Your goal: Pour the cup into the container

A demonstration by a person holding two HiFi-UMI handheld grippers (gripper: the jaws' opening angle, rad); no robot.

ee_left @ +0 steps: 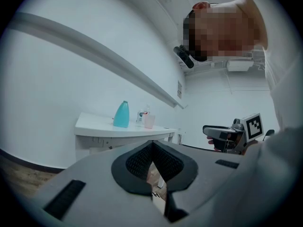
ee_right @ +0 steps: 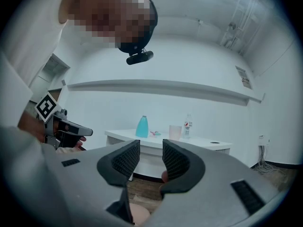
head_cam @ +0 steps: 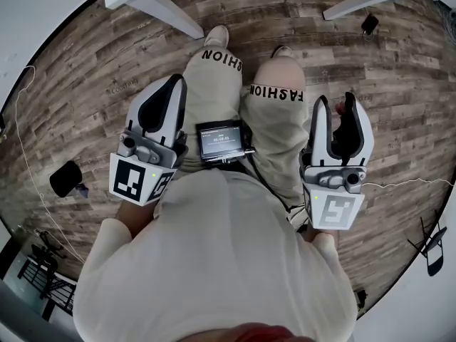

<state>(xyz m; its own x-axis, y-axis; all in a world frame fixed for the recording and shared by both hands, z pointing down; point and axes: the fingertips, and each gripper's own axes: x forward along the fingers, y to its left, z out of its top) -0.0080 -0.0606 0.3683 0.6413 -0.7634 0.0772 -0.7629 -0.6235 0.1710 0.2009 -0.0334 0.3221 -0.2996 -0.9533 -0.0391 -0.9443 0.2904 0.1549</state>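
- The left gripper (ee_left: 152,146) has its ribbed pads pressed together at the tips, with nothing between them.
- The right gripper (ee_right: 151,149) has its jaws parted, and the gap between them is empty.
- In the head view both are held low at the person's waist, over the wood floor (head_cam: 78,98), well away from any work surface.
- The cup (ee_right: 175,132) stands upright on a white table (ee_right: 208,142) across the room, between a teal bottle (ee_right: 142,126) and a clear water bottle (ee_right: 188,125).
- Which vessel is the container cannot be told from here.
- The cup looks pale and thin-walled, so it is probably light and easily squeezed. A gentle side grip at mid-height would keep it level, and its fill is not visible.
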